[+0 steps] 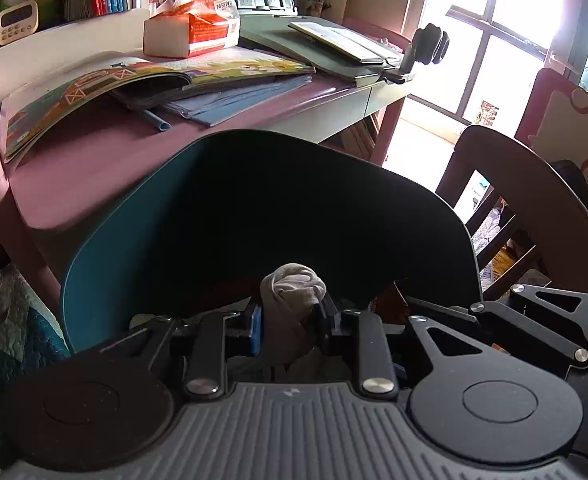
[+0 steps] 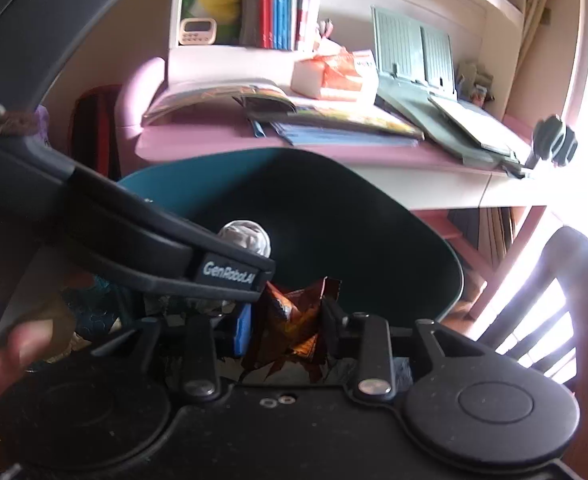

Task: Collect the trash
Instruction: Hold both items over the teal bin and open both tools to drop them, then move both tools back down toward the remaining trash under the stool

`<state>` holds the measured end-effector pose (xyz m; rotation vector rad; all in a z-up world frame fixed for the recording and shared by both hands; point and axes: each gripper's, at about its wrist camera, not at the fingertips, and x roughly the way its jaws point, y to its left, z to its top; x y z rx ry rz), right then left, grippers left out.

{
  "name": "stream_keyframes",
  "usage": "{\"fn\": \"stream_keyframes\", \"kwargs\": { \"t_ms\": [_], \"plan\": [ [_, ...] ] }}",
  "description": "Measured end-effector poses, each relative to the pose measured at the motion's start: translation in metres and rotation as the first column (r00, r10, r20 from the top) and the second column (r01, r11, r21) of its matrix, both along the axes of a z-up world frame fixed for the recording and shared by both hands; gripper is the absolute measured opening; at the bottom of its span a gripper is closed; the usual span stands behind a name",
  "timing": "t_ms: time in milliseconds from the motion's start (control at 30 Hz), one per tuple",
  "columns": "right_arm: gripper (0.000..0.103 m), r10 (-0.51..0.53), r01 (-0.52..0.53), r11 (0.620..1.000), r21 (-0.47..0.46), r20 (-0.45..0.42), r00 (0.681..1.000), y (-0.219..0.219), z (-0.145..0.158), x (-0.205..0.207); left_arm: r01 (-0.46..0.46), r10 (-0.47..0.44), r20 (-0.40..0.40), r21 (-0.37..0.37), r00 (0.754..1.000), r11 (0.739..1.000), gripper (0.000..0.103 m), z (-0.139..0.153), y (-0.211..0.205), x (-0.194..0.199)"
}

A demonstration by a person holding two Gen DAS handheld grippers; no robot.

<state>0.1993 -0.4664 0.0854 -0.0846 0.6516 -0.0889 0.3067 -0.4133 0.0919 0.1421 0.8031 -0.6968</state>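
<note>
Evidently light and soft, the crumpled tissue wad sits pinched in the left gripper, its fingers clamped about the wad's waist. At three o'clock of it, the right gripper is clamped on a crinkly, slippery snack wrapper. Both hang over the teal bin, with the pink desk at twelve o'clock.

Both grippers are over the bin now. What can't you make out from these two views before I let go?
- Bin bottom: black shadow in both views, contents unknown.
- Bin base and floor under it: hidden by the gripper bodies.
- Tissue wad in the left gripper: lower part hidden behind the fingers.
- Wrapper in the right gripper: print blurred in the right view.
- Left gripper in the right view: fingertips hidden by its own body.
</note>
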Motion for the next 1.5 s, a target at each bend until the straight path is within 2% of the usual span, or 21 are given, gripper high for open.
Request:
{"fn": "stream_keyframes", "kwargs": {
  "t_ms": [100, 167, 200, 533, 633, 733, 933, 1033, 1233, 1500],
  "plan": [
    [0.040, -0.003, 0.003, 1.000, 0.027, -0.006, 1.000, -0.003, 0.000, 0.000, 0.004, -0.005, 0.003, 0.013, 1.000, 1.000, 0.040, -0.003, 0.000, -0.001],
    [0.045, -0.007, 0.007, 1.000, 0.024, 0.000, 1.000, -0.003, 0.001, -0.002, 0.001, -0.001, 0.012, 0.000, 1.000, 1.000, 0.063, -0.001, 0.002, -0.004],
    [0.046, -0.007, 0.007, 0.999, 0.033, -0.001, 1.000, -0.004, 0.002, -0.002, -0.001, 0.001, 0.020, -0.007, 1.000, 1.000, 0.065, 0.000, 0.004, -0.005],
    [0.055, 0.024, -0.025, 0.999, 0.040, 0.040, 0.999, 0.012, 0.023, -0.026, -0.003, 0.007, 0.077, -0.041, 0.997, 0.999, 0.067, 0.031, 0.041, -0.029],
    [0.057, 0.044, -0.048, 0.997, 0.055, 0.065, 0.997, 0.021, 0.034, -0.035, -0.019, 0.025, 0.097, -0.060, 0.995, 0.998, 0.068, 0.045, 0.065, -0.039],
    [0.057, 0.075, -0.082, 0.993, 0.082, 0.082, 0.994, 0.033, 0.045, -0.043, -0.054, 0.063, 0.122, -0.079, 0.991, 0.995, 0.073, 0.058, 0.095, -0.050],
    [0.058, 0.166, -0.179, 0.979, 0.101, 0.119, 0.979, 0.075, 0.065, -0.058, -0.126, 0.140, 0.162, -0.090, 0.977, 0.988, 0.073, 0.077, 0.162, -0.075],
    [0.058, 0.232, -0.247, 0.964, 0.099, 0.141, 0.962, 0.102, 0.074, -0.065, -0.166, 0.181, 0.178, -0.094, 0.967, 0.982, 0.078, 0.083, 0.198, -0.088],
    [0.059, 0.350, -0.369, 0.924, 0.102, 0.167, 0.922, 0.161, 0.083, -0.074, -0.253, 0.268, 0.204, -0.095, 0.942, 0.963, 0.081, 0.085, 0.275, -0.116],
    [0.060, 0.507, -0.524, 0.843, 0.122, 0.143, 0.850, 0.249, 0.072, -0.068, -0.383, 0.395, 0.189, -0.095, 0.899, 0.919, 0.082, 0.065, 0.379, -0.140]
  ]
}}
